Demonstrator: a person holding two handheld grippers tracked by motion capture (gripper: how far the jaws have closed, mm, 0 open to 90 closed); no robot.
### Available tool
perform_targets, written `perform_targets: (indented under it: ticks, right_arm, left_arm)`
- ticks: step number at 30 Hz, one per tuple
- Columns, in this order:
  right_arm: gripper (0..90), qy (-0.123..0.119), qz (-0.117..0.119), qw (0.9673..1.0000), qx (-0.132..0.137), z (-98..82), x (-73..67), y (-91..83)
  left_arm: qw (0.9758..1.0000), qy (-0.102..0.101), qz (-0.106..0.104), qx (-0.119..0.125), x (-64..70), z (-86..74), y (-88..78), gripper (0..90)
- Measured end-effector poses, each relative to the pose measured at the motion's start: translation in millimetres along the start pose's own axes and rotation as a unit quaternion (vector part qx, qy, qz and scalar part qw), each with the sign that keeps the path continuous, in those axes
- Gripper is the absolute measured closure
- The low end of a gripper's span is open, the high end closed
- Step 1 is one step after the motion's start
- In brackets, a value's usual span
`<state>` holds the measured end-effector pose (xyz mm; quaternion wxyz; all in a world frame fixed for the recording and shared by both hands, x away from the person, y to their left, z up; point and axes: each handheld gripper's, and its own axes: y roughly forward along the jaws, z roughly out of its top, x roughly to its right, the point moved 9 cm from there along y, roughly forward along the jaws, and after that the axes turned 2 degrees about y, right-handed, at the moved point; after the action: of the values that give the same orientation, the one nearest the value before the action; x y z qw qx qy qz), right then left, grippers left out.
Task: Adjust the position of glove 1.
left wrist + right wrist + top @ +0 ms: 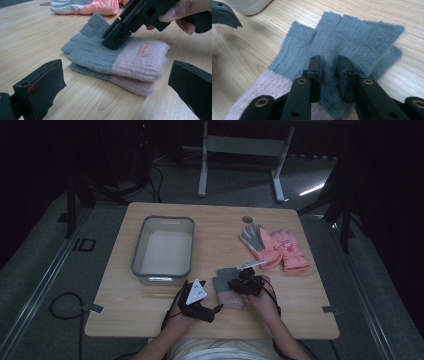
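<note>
On the table (150, 315), near its front edge: a pair of knitted fingerless gloves (227, 290) lies flat, one stacked on the other – grey at the finger end, pale pink at the cuff, with a small tag on the pink part.
Gloves relative to the tub: just right of the grey plastic tub (163, 245), off its near right corner, not touching it.
Right gripper (239, 282): resting tip-down on the grey part of the top glove; its jaws stand a narrow gap apart with grey knit showing between them – whether the pads pinch the fabric I cannot tell.
Left gripper (212, 309): low over the table just in front of the tub and left of the gloves, jaws spread wide, nothing between them – aimed at the cuff end.
Ski gloves (274, 247): a pink and grey padded pair lying to the right of the tub, beyond the knitted pair and well apart from it.
</note>
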<state>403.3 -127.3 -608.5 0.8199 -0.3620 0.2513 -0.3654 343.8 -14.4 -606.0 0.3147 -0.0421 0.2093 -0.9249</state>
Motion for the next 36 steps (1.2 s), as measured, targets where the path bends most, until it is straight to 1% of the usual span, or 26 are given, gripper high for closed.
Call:
perform_targets:
  ticks: [3, 4, 5, 6, 7, 10, 11, 12, 13, 14, 15, 16, 17, 18, 19, 20, 22, 23, 24, 26, 28, 30, 31, 33, 35, 36]
  right_arm:
    - [68.0, 0.004, 0.009, 0.9999, 0.003, 1.0, -0.4, -2.7]
    - [68.0, 0.004, 0.009, 0.9999, 0.003, 1.0, -0.4, -2.7]
    - [67.4, 0.004, 0.011, 0.9999, 0.004, 1.8, -0.2, -5.5]
    - [66.6, 0.005, 0.012, 0.9998, 0.016, 6.5, 0.9, -15.5]
    - [66.5, 0.004, 0.010, 0.9997, 0.023, 9.3, 2.5, -20.7]
    - [66.5, 0.003, 0.000, 0.9992, 0.040, 17.1, 11.6, -34.5]
    - [66.5, 0.003, 0.000, 0.9992, 0.040, 17.1, 11.6, -34.5]
    - [66.7, 0.005, -0.004, 0.9990, 0.044, 19.3, 16.2, -37.9]
    - [67.2, 0.010, -0.013, 0.9988, 0.047, 23.0, 25.6, -43.5]
    - [67.4, 0.013, -0.015, 0.9987, 0.048, 24.4, 28.2, -45.2]
    - [68.3, 0.014, -0.017, 0.9986, 0.048, 26.2, 31.8, -47.8]
    - [68.3, 0.014, -0.017, 0.9986, 0.048, 26.2, 31.8, -47.8]
    - [68.4, 0.012, -0.020, 0.9986, 0.048, 27.2, 33.7, -49.1]
    - [68.4, 0.014, -0.021, 0.9984, 0.050, 29.9, 38.2, -51.2]
    - [68.5, 0.016, -0.022, 0.9984, 0.050, 30.8, 40.5, -50.8]
    - [68.4, 0.018, -0.025, 0.9983, 0.049, 31.4, 42.8, -50.0]
    - [67.4, 0.024, -0.022, 0.9983, 0.048, 33.0, 45.6, -47.6]
    - [65.9, 0.027, -0.021, 0.9983, 0.048, 33.8, 46.4, -45.9]
    - [65.6, 0.028, -0.023, 0.9982, 0.048, 34.6, 47.5, -43.7]
    - [64.0, 0.035, -0.021, 0.9981, 0.045, 34.8, 48.0, -38.8]
    - [62.6, 0.035, -0.024, 0.9984, 0.037, 33.3, 49.0, -32.8]
    - [60.0, 0.039, -0.024, 0.9984, 0.033, 32.5, 50.2, -26.5]
    - [58.3, 0.041, -0.022, 0.9985, 0.030, 32.2, 50.0, -23.2]
    - [56.5, 0.042, -0.022, 0.9986, 0.026, 32.1, 50.4, -16.6]
    - [55.7, 0.049, -0.019, 0.9983, 0.024, 31.7, 50.7, -9.8]
    - [55.7, 0.053, -0.020, 0.9982, 0.020, 30.3, 51.2, -7.1]
  left_arm:
    - [0.9999, 0.006, -0.006, 0.009, 1.4, 1.5, -0.6, 0.0]
    - [0.9999, 0.006, -0.006, 0.009, 1.4, 1.5, -0.6, 0.0]
    - [0.9997, 0.008, -0.016, 0.017, 3.3, 2.8, -1.2, 0.0]
    - [0.9995, 0.005, -0.025, 0.019, 5.2, 4.0, -1.3, 0.0]
    - [0.9993, 0.004, -0.031, 0.020, 7.0, 5.6, -1.2, 0.0]
    - [0.9986, 0.018, -0.046, 0.022, 13.6, 15.3, -0.8, 0.0]
    - [0.9986, 0.018, -0.046, 0.022, 13.6, 15.3, -0.8, 0.0]
    - [0.9966, 0.038, -0.065, 0.032, 19.2, 25.2, -2.2, 0.0]
    - [0.9959, 0.049, -0.071, 0.027, 20.8, 27.7, -1.9, 0.0]
    - [0.9946, 0.069, -0.076, 0.011, 23.0, 30.1, -1.2, 0.0]
    - [0.9935, 0.082, -0.078, 0.008, 23.6, 32.1, -0.7, 0.0]
    - [0.9935, 0.082, -0.078, 0.008, 23.6, 32.1, -0.7, 0.0]
    - [0.9914, 0.103, -0.081, -0.011, 22.5, 36.6, 2.6, 0.0]
    - [0.9908, 0.109, -0.080, -0.009, 21.9, 39.8, 4.7, 0.0]
    - [0.9906, 0.114, -0.075, -0.014, 20.3, 42.0, 7.5, 0.0]
    - [0.9901, 0.116, -0.075, -0.029, 19.9, 42.7, 11.3, 0.0]
    - [0.9884, 0.115, -0.074, -0.065, 20.7, 42.6, 19.7, 2.6]
    - [0.9871, 0.118, -0.073, -0.080, 21.7, 42.1, 23.7, 3.3]
    - [0.9854, 0.127, -0.071, -0.089, 22.5, 41.4, 27.1, 3.5]
    - [0.9823, 0.140, -0.080, -0.094, 24.4, 38.7, 31.7, 3.4]
    - [0.9809, 0.134, -0.104, -0.095, 26.5, 34.5, 34.2, 3.5]
    - [0.9803, 0.130, -0.118, -0.091, 29.9, 31.7, 35.9, 4.4]
    - [0.9788, 0.134, -0.124, -0.093, 32.2, 30.1, 36.7, 5.0]
    - [0.9761, 0.146, -0.127, -0.099, 36.3, 26.7, 38.9, 7.3]
    - [0.9735, 0.156, -0.131, -0.105, 38.8, 23.1, 40.7, 15.1]
    - [0.9733, 0.160, -0.124, -0.108, 38.5, 20.9, 41.9, 15.5]
